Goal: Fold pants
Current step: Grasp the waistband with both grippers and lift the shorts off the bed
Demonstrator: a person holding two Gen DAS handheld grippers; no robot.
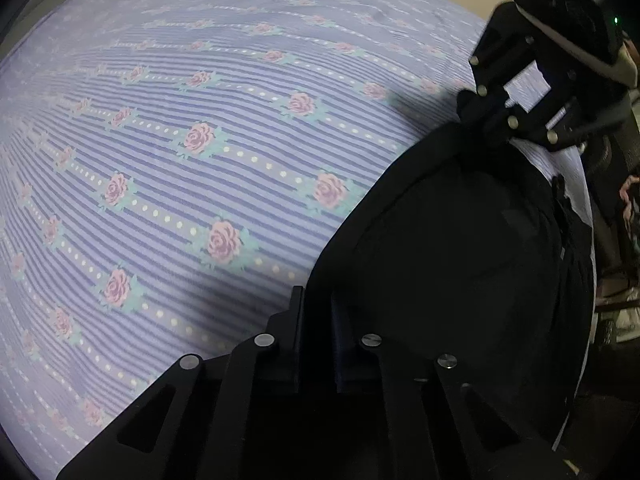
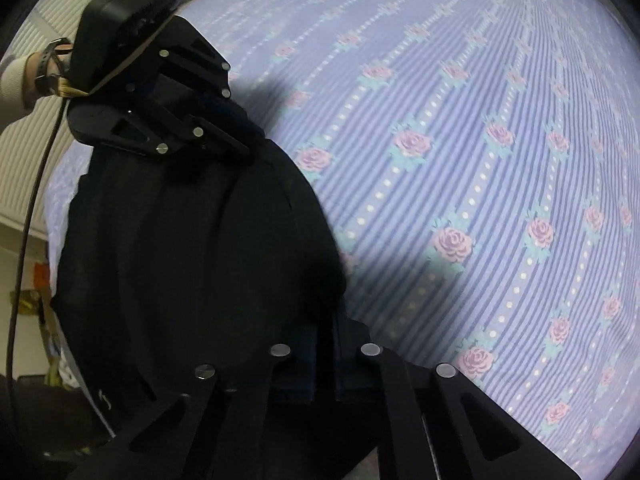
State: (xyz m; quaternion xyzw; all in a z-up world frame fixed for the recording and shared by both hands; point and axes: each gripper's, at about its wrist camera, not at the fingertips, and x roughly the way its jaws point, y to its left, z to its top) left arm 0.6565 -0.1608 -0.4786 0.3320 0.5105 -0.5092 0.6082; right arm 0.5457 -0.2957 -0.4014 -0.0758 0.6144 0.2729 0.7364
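Note:
Dark folded pants [image 1: 460, 248] lie on a lavender striped bed sheet with pink roses [image 1: 200, 120]. My left gripper [image 1: 318, 296] comes in from the bottom of the left wrist view. Its jaws are nearly together, pinched on the near edge of the pants. The right gripper [image 1: 474, 132] shows at the upper right, down on the far edge of the same cloth. In the right wrist view the pants [image 2: 192, 260] fill the left half, and my right gripper [image 2: 326, 320] is shut on their edge. The left gripper [image 2: 244, 146] grips the opposite edge there.
The sheet [image 2: 480, 160] stretches wide on the open side of the pants. A person's wrist with a watch and a pale sleeve [image 2: 36, 68] holds the left gripper, and a dark cable [image 2: 24, 240] hangs from it. Beyond the bed's edge lies floor clutter [image 1: 628, 200].

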